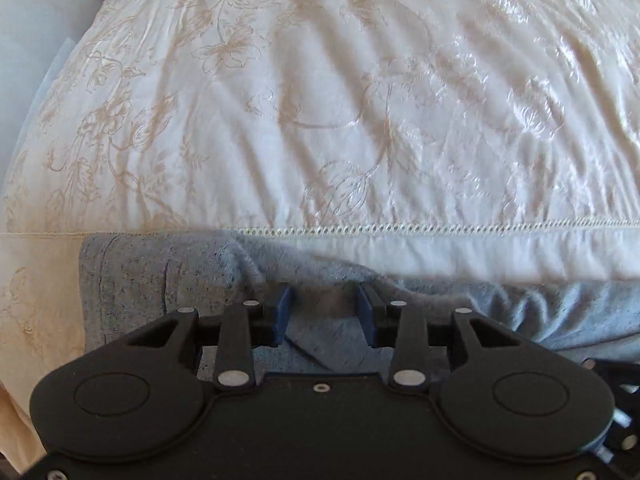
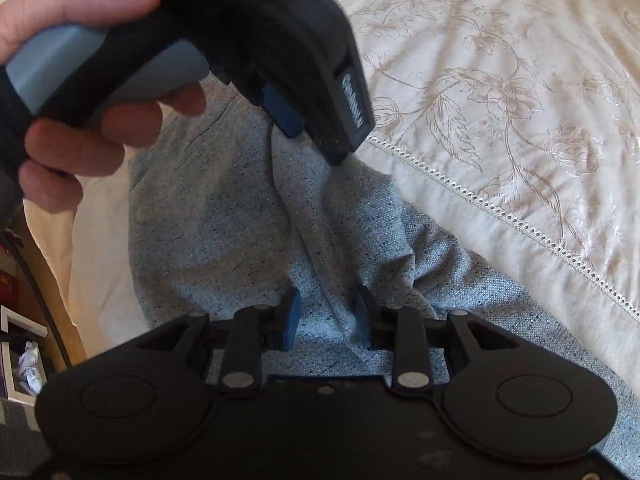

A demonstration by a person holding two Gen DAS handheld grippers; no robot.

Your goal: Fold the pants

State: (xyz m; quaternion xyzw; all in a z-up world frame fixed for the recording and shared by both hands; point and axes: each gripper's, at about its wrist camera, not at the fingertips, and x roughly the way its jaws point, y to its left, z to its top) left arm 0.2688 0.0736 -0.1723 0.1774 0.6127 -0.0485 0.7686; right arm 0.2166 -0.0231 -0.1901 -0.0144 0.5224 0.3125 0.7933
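Note:
Grey speckled pants (image 1: 160, 280) lie bunched on a cream bedspread (image 1: 320, 100) near its lace hem. My left gripper (image 1: 325, 304) points steeply down over them, its blue pads apart with only shadowed cloth below. In the right wrist view the pants (image 2: 208, 220) fill the middle. A raised ridge of the cloth runs from the left gripper (image 2: 320, 144), held by a person's hand (image 2: 72, 148), down to my right gripper (image 2: 327, 314). That ridge passes between the right gripper's open jaws, close to the right-hand pad (image 2: 362, 316), and a gap shows beside the other pad.
The flowered bedspread (image 2: 500, 100) spreads away to the right and far side. The bed's edge drops off at left, where a white box with crumpled paper (image 2: 24, 360) and a dark cable sit low. Pale floor (image 1: 32, 40) shows beyond the bed's left corner.

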